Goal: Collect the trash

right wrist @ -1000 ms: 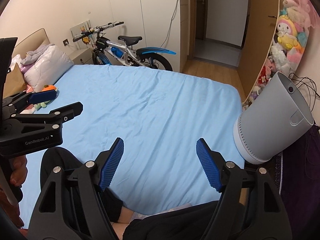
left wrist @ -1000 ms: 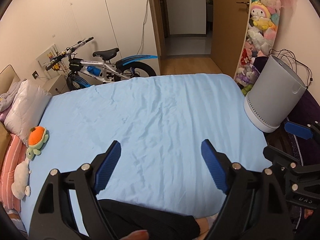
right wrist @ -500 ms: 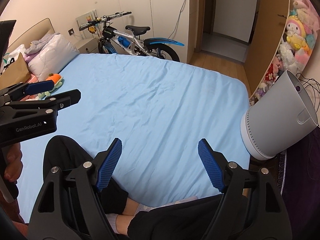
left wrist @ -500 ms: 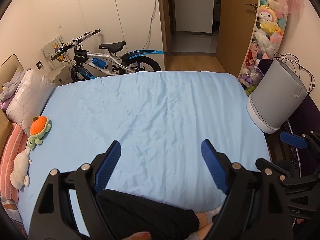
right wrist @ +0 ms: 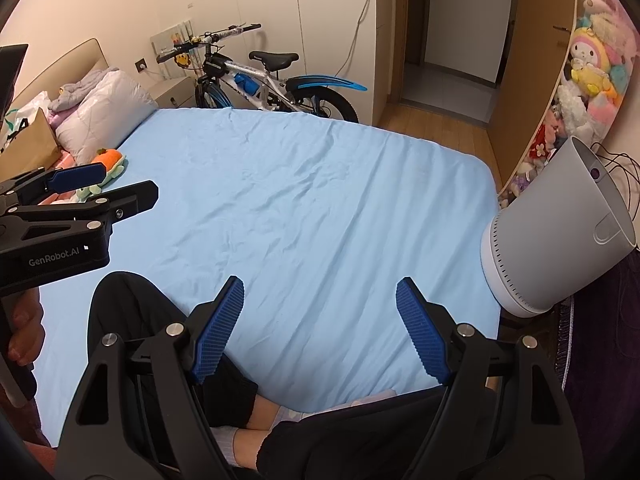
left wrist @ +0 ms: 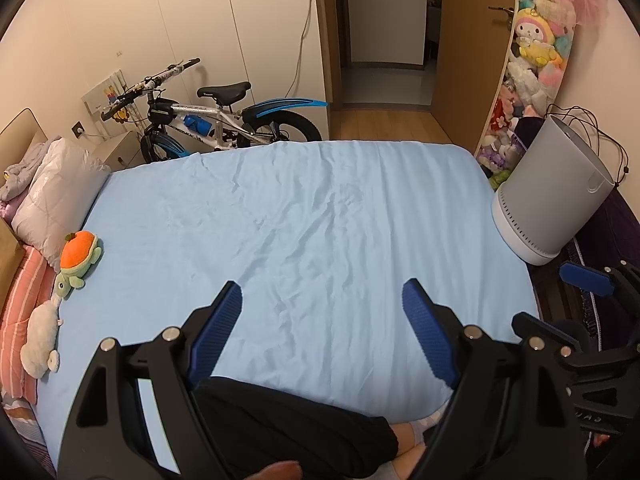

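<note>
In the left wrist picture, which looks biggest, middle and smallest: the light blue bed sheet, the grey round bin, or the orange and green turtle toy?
1. Light blue bed sheet
2. Grey round bin
3. Orange and green turtle toy

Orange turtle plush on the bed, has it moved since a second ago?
No. The orange turtle plush still lies right beside the white pillow on the bed, as before; only the camera shifted.
</note>
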The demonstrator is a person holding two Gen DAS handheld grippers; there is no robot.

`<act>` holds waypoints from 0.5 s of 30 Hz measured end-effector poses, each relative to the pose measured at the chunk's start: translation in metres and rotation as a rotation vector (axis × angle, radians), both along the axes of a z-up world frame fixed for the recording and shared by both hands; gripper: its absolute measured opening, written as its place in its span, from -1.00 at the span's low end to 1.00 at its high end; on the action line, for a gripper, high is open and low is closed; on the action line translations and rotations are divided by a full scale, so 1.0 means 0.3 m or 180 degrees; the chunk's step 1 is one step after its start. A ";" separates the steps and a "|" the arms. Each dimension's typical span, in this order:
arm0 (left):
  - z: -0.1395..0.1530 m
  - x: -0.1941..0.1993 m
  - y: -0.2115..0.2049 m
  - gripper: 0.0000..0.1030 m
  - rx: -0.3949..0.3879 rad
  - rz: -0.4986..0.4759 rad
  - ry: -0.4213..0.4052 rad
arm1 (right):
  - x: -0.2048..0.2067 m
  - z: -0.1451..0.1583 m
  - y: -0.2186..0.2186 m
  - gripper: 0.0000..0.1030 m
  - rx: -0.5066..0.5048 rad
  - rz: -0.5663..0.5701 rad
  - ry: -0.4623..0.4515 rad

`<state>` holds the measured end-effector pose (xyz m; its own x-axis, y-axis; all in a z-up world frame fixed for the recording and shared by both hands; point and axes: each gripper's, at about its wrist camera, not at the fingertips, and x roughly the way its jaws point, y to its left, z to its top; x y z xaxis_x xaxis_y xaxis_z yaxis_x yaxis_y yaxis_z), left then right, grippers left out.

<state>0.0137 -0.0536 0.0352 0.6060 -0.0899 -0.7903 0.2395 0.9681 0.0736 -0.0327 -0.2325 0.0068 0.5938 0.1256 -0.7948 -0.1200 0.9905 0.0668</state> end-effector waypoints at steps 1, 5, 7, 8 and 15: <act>0.001 -0.001 0.000 0.60 0.0003 -0.0002 -0.0003 | -0.002 0.002 0.000 0.47 0.0002 -0.0004 0.0000; -0.002 -0.006 0.001 0.60 -0.0006 -0.0013 -0.0002 | -0.007 0.005 0.000 0.47 0.0007 -0.0010 -0.0002; -0.002 -0.009 0.001 0.60 -0.0007 -0.0016 -0.0002 | -0.007 0.005 -0.001 0.47 0.0012 -0.0008 -0.0002; -0.002 -0.009 0.000 0.60 -0.0012 -0.0017 -0.0001 | -0.007 0.006 -0.001 0.47 0.0012 -0.0007 -0.0002; 0.001 -0.015 0.000 0.60 -0.0014 -0.0025 0.0002 | -0.007 0.006 -0.003 0.47 0.0015 -0.0007 -0.0002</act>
